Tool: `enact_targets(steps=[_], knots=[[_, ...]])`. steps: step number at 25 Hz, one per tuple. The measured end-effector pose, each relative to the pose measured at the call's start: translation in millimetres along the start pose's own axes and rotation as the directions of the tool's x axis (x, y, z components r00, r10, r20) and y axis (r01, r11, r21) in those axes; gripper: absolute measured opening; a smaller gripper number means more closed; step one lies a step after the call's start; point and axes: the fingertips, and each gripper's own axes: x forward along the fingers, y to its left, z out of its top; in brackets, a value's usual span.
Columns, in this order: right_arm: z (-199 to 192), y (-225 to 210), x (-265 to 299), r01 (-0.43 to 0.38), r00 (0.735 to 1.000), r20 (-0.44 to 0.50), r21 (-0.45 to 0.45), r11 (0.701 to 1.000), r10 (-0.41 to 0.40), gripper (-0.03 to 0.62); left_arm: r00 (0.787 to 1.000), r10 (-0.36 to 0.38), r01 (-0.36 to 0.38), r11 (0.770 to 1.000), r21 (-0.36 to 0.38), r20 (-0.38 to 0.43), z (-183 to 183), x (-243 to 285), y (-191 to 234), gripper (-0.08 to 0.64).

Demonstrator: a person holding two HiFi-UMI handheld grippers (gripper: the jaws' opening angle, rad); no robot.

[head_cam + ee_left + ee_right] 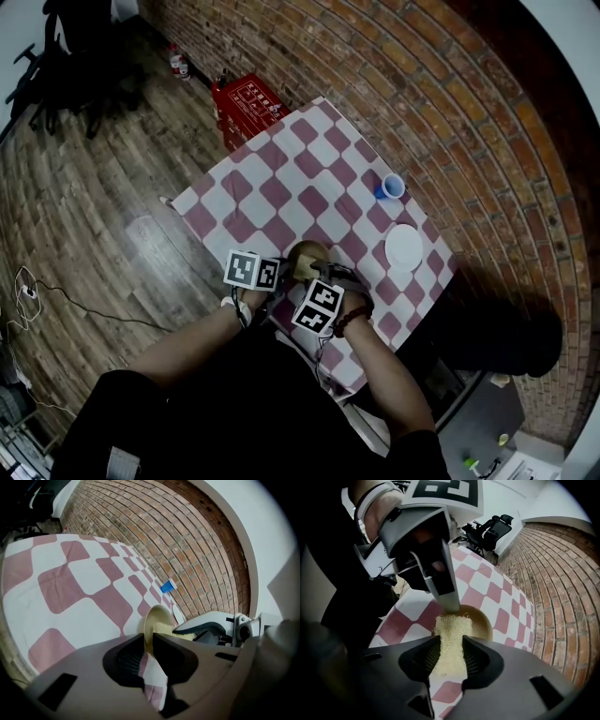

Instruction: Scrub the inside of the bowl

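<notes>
A tan bowl sits near the front edge of the checked table. My left gripper is shut on the bowl's rim, one jaw inside and one outside. My right gripper is shut on a pale yellow scrub pad. The pad's far end reaches into the bowl, right beside the left gripper's finger. In the head view both grippers crowd over the bowl, left gripper on its near left, right gripper on its near right.
A blue cup lies on its side toward the brick wall, and a white plate sits at the table's right end. A red crate stands on the wood floor beyond the table. Office chairs stand further off.
</notes>
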Motion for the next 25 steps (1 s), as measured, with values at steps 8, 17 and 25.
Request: enact_targets(steps=[8,17,25], knots=[[3.5,-36.9,4.5,0.051,0.999,0.005,0.047,0.998,-0.051,0.155,0.997,-0.039,0.04,0.999,-0.012,0.063,9.2,-14.9,-4.9,0.049],[-25.8,-35.4,-18.3,0.057,0.996,0.049,0.186,0.981,-0.068,0.155,0.992,-0.051,0.05,0.999,0.013,0.112,3.7,-55.5,0.0,0.049],[-19.9,-5.7,-27.7,0.015,0.993,0.112,0.25,0.968,-0.045,0.155,0.993,-0.043,0.042,0.999,0.019,0.11,-9.6,-80.1,4.8,0.049]])
